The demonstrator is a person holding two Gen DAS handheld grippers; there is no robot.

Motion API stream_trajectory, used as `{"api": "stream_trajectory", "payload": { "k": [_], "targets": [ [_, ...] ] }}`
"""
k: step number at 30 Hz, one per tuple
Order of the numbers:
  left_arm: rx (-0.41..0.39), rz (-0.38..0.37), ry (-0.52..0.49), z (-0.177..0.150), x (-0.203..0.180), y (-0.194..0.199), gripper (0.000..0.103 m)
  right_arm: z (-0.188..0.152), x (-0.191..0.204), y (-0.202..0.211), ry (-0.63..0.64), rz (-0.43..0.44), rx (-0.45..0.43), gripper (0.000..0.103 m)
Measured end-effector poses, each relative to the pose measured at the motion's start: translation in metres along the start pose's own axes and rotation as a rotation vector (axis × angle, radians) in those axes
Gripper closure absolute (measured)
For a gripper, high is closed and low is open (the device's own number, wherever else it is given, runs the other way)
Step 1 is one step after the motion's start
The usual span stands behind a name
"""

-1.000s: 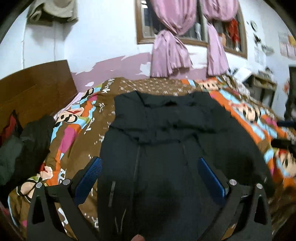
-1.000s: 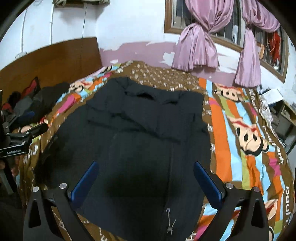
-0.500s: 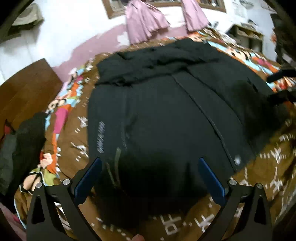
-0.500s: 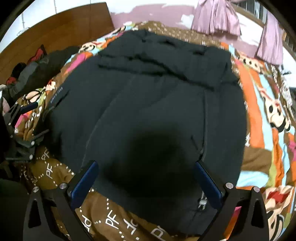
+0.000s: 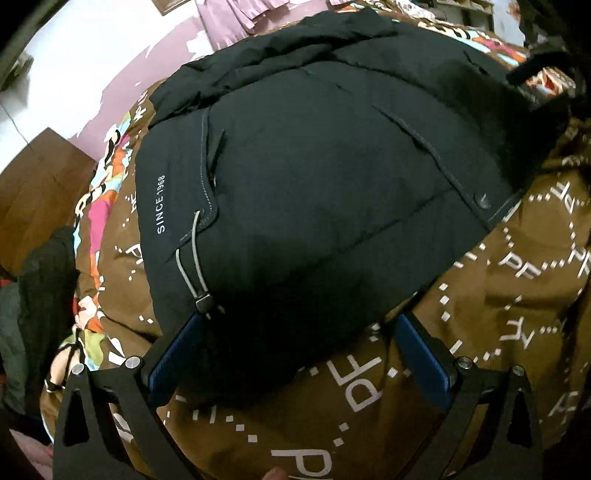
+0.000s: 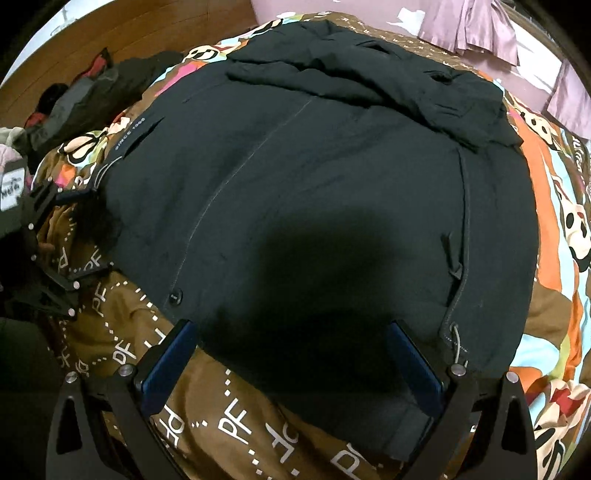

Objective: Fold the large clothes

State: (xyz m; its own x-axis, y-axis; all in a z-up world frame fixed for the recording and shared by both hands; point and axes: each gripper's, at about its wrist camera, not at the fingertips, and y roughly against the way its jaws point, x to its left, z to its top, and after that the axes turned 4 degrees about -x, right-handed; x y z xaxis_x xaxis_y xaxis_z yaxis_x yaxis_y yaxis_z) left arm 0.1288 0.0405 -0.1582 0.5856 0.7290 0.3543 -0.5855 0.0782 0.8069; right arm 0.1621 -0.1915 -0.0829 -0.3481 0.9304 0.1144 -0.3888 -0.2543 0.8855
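Note:
A large black jacket (image 5: pixel 314 177) lies spread flat on a bed, its "SINCE 1968" print on the left edge and an elastic drawcord with a toggle (image 5: pixel 203 301) at the near hem. My left gripper (image 5: pixel 299 328) is open, its blue pads straddling the near left hem corner just above the cloth. In the right wrist view the same jacket (image 6: pixel 314 166) fills the frame; my right gripper (image 6: pixel 291 332) is open over its near right hem, beside a small cord loop (image 6: pixel 456 341). The left gripper's black frame (image 6: pixel 51 236) shows at the far left.
The bed wears a brown "PF" patterned cover (image 5: pixel 517 280) with colourful cartoon prints (image 6: pixel 561 206). A heap of dark clothes (image 6: pixel 74 107) lies at the left by the wooden headboard (image 5: pixel 37 184). Pink curtains (image 6: pixel 480 26) hang on the far wall.
Both grippers have dropped and tilted down towards the jacket's near hem; the wall and window have slid out of view. The jacket has not moved. Both jaws stay open.

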Motion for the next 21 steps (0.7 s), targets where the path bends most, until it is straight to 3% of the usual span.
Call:
{"api": "stream_trajectory", "payload": {
  "k": [5,10,16,17,19,21],
  "targets": [
    [-0.007,0.058,-0.053,-0.006,-0.007,-0.006,0.002,-0.001,-0.008,-0.002,-0.041,-0.012,0.007,0.0],
    [-0.003,0.182,-0.131,-0.009,-0.016,-0.018,0.002,-0.004,-0.017,-0.005,-0.085,-0.022,0.024,0.0],
    [-0.028,0.257,-0.143,-0.011,-0.014,-0.021,0.002,-0.004,-0.021,-0.003,-0.086,-0.033,0.018,0.0],
    [-0.038,0.278,-0.151,-0.011,-0.014,-0.02,0.004,-0.004,-0.02,-0.004,-0.082,-0.035,0.02,0.0],
    [-0.06,0.316,-0.173,-0.011,-0.014,-0.017,0.02,-0.006,-0.018,-0.005,-0.049,-0.049,0.026,0.0],
    [-0.072,0.323,-0.184,-0.01,-0.013,-0.015,0.028,-0.009,-0.015,-0.008,-0.005,-0.065,0.031,0.0]
  ]
}}
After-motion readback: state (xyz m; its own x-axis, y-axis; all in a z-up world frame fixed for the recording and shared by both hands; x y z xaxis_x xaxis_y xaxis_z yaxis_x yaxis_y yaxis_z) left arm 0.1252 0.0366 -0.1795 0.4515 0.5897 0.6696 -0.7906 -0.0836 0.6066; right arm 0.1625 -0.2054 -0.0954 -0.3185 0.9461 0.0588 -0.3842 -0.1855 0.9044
